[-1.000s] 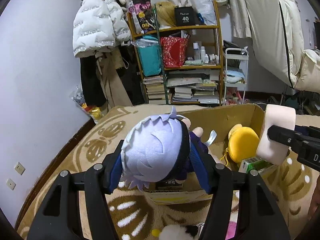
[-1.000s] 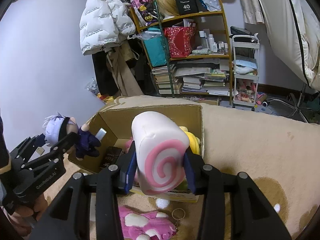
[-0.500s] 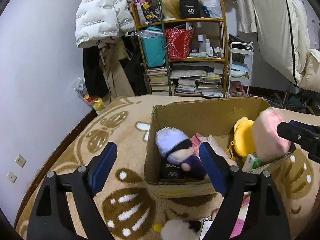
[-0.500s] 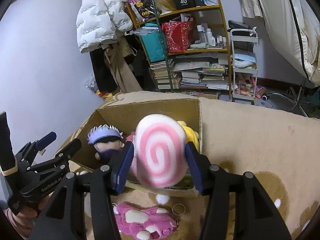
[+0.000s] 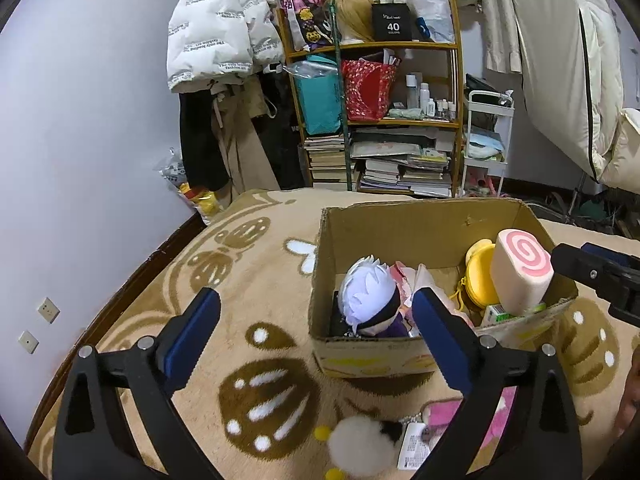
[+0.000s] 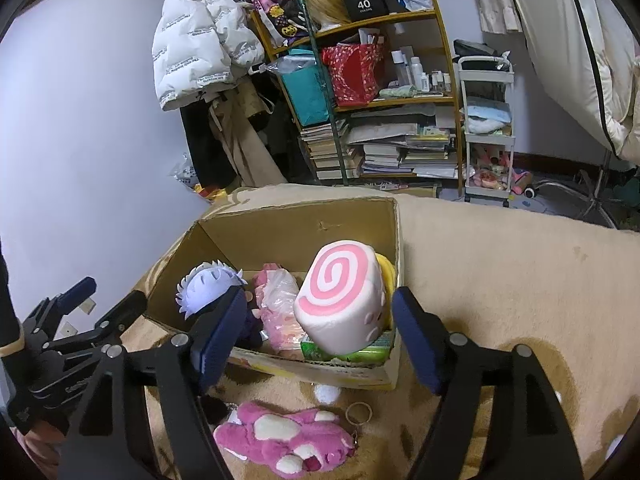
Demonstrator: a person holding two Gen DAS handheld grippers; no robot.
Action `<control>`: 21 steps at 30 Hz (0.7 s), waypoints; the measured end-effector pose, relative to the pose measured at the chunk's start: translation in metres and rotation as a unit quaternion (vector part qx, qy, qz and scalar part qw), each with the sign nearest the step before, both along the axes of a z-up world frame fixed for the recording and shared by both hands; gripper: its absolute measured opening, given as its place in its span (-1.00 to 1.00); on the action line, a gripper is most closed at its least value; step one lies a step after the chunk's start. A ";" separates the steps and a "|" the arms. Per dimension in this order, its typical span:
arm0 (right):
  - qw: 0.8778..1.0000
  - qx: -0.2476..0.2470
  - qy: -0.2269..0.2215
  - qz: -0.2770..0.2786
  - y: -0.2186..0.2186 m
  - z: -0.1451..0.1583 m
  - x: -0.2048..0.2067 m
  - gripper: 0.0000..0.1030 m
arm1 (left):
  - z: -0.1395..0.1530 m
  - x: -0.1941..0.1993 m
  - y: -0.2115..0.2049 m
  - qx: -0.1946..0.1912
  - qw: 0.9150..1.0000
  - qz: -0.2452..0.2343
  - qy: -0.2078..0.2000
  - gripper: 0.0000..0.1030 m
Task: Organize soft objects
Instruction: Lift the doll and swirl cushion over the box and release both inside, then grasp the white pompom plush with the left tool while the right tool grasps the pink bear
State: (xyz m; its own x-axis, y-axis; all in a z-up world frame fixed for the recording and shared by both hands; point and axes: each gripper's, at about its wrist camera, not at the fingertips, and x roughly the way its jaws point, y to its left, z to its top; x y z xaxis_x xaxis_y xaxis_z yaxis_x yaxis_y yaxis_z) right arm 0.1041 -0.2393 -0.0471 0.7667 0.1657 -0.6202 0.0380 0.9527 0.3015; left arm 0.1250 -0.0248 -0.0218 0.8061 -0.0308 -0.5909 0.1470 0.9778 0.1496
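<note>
Two grippers hang over a beige patterned rug (image 5: pixel 256 280), both with their blue-padded fingers spread wide and nothing between them. Nearest the left gripper (image 5: pixel 316 320), on the rug just under its fingers, lie a white pom-pom plush (image 5: pixel 360 446) and a card or tag beside it. Nearest the right gripper (image 6: pixel 316 332), a pink and white plush (image 6: pixel 288 436) lies flat on the rug, with a small ring (image 6: pixel 359 413) just beside it.

Beyond these stands an open cardboard box (image 6: pixel 296 232), its near wall close in front of both sets of fingers. Inside it, on the left side, a doll with pale lavender hair (image 5: pixel 370 294) lies with its head toward the camera, a dark band across its face and a dark purple body. Next to it sits a crinkled clear bag with pink contents (image 6: pixel 276 304). On the right side of the box, a white roll-shaped cushion with a pink spiral end (image 6: pixel 340 296) leans tilted against the right wall, resting on a green packet (image 6: pixel 348 350), with a round yellow plush (image 5: pixel 480 276) behind it.

Farther off, a wooden shelf (image 5: pixel 400 120) holds books, a red bag and a teal bag, with a white puffer jacket (image 5: pixel 212 40) hanging to its left and a small white cart (image 6: pixel 486 128) to its right.
</note>
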 end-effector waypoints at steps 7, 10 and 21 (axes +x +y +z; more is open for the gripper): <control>1.000 -0.002 -0.007 0.004 0.004 0.009 -0.016 0.81 | 0.011 -0.022 0.010 -0.008 1.000 0.007 0.007 0.92; 1.000 0.000 -0.009 0.009 0.008 0.013 -0.020 0.89 | 0.012 -0.031 0.016 -0.018 1.000 0.013 0.017 0.92; 1.000 -0.009 0.001 0.016 0.017 0.016 -0.040 0.97 | 0.018 -0.050 0.030 -0.023 0.999 0.031 0.038 0.92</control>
State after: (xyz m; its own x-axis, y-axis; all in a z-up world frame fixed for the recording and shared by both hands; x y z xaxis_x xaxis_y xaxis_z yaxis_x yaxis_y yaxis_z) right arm 0.0640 -0.2223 -0.0315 0.7603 0.1794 -0.6243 0.0080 0.9585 0.2851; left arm 0.0752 0.0048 -0.0037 0.7604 -0.0110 -0.6494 0.0948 0.9910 0.0942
